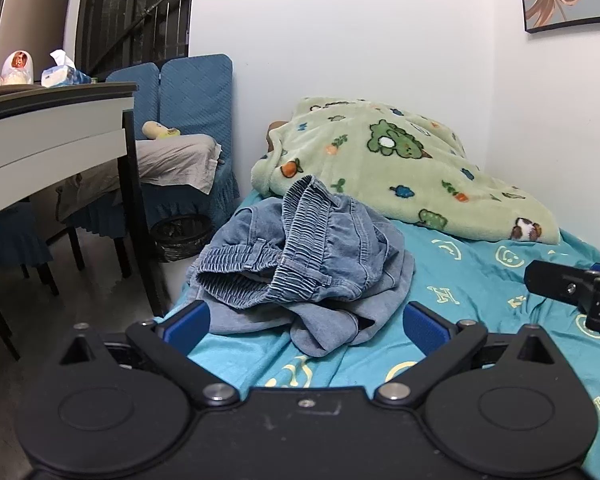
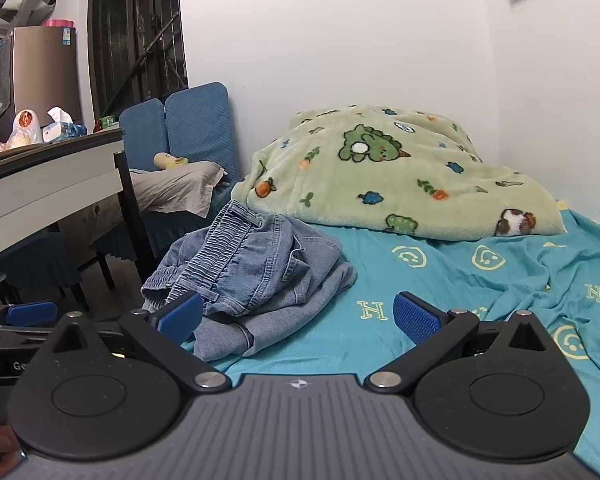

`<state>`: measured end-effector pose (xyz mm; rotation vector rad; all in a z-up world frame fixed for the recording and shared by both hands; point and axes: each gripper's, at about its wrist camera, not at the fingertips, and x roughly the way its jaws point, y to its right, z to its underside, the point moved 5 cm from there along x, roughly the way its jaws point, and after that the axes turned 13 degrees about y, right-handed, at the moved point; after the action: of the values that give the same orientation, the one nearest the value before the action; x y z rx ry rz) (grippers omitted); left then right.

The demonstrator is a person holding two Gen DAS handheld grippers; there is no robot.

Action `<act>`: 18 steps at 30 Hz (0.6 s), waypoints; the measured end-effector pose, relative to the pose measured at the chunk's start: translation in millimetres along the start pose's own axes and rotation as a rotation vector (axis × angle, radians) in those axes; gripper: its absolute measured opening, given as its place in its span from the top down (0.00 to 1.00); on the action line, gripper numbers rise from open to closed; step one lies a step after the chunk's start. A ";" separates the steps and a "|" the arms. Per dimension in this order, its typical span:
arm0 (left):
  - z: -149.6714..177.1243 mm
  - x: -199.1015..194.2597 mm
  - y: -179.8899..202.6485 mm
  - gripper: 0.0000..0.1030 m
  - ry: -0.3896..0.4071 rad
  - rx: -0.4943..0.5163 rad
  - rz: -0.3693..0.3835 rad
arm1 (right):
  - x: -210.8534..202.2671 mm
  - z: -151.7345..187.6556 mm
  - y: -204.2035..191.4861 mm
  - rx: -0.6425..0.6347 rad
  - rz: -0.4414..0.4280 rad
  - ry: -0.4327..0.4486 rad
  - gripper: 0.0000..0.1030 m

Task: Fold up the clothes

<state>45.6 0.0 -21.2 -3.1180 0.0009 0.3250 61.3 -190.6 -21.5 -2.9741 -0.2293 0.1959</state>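
Nearby, both claws, left (image 1: 306, 322) and right (image 2: 298, 316), gape empty before crumpled jeans (image 1: 300, 264); blanket (image 1: 400, 164) behind.

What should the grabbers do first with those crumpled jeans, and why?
Probably move the open left gripper forward to pinch the jeans' waistband. The jeans lie bunched on the bed, both grippers are empty, and the waistband sticks up nearest.

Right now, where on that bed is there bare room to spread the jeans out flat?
The teal sheet lies bare between the crumpled jeans and the wall side, in front of the green blanket. The head end is crowded by that blanket, the table-side edge by the jeans. Both the left gripper and right gripper are open.
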 end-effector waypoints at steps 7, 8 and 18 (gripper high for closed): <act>1.4 3.5 0.8 0.00 -0.015 -0.017 0.000 | 3.9 0.7 10.9 -0.002 0.000 -0.012 0.00; 2.2 3.7 2.0 0.00 -0.016 -0.018 0.001 | 1.9 1.7 5.7 -0.027 0.004 -0.006 0.00; 6.9 3.5 -3.2 0.00 -0.025 -0.027 0.012 | 0.1 -0.9 2.5 -0.006 -0.001 -0.009 0.00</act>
<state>47.6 3.3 -28.6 -3.1416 0.0159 0.3666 62.0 -193.2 -20.9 -2.9793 -0.2327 0.2092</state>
